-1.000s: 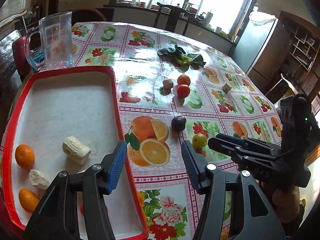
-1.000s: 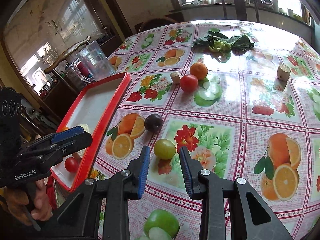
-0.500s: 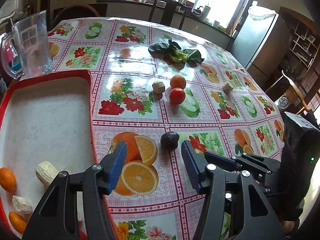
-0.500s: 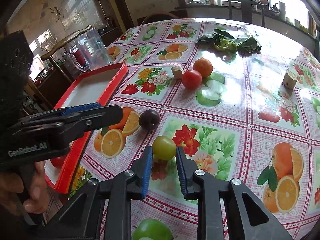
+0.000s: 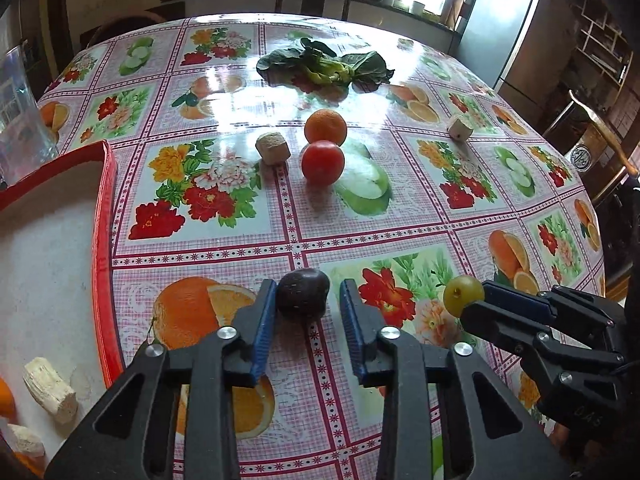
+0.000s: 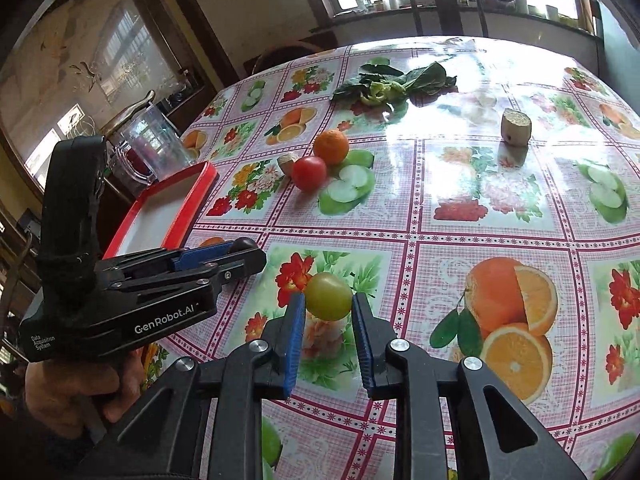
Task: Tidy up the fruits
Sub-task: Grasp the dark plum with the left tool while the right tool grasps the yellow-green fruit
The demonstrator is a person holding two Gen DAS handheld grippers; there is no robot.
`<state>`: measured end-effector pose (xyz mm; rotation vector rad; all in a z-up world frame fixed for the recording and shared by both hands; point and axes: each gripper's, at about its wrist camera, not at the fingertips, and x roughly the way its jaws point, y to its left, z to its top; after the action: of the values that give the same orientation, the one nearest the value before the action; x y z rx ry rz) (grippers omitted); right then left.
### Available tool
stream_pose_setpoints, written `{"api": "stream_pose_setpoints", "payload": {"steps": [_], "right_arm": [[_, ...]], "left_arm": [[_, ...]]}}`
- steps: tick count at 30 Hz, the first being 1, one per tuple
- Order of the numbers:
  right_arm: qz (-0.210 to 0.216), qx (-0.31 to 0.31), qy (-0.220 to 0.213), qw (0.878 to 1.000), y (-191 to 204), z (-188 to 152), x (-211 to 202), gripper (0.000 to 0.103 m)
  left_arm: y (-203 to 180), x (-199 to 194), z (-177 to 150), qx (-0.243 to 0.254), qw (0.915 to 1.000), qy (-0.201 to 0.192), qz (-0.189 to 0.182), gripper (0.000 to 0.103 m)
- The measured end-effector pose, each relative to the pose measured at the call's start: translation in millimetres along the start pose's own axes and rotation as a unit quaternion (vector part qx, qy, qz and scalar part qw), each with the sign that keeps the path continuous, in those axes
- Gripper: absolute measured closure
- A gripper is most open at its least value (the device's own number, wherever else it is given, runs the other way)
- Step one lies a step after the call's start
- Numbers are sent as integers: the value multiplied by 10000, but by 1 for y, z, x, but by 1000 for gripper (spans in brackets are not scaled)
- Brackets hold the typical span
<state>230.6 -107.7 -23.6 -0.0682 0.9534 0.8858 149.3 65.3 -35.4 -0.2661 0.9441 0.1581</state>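
Note:
My left gripper (image 5: 308, 304) is open around a dark plum (image 5: 303, 293) on the table; the left pad touches it, the right pad stands apart. My right gripper (image 6: 328, 312) is shut on a green plum (image 6: 329, 296), which also shows in the left wrist view (image 5: 462, 300). A red tomato (image 5: 322, 162) and an orange (image 5: 325, 127) sit mid-table. The red tray (image 5: 105, 240) at the left holds oranges and pale root pieces (image 5: 50, 390). The left gripper also shows in the right wrist view (image 6: 240, 256).
Pale root chunks (image 5: 273, 148) (image 5: 459, 129) and leafy greens (image 5: 326, 66) lie farther back. A clear jug (image 6: 150, 146) stands behind the tray. A chair and a counter stand beyond the table's far edge.
The left gripper moved forward from the tray side until its fingers flank the dark plum. The right gripper closed on the green plum.

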Motion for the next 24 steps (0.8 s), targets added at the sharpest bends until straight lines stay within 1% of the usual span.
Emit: {"api": "stream_pose_setpoints", "payload": {"steps": [3, 9, 24], "right_arm": [[33, -20, -28, 10000, 4, -1, -4, 79], [127, -80, -107, 9998, 17, -1, -12, 79], [292, -415, -264, 9984, 63, -1, -26, 79]], "left_arm": [[4, -6, -3, -65, 9999, -51, -79, 80], [13, -26, -14, -167, 9995, -235, -106, 80], [47, -79, -37, -441, 9966, -691, -36, 81]]}}
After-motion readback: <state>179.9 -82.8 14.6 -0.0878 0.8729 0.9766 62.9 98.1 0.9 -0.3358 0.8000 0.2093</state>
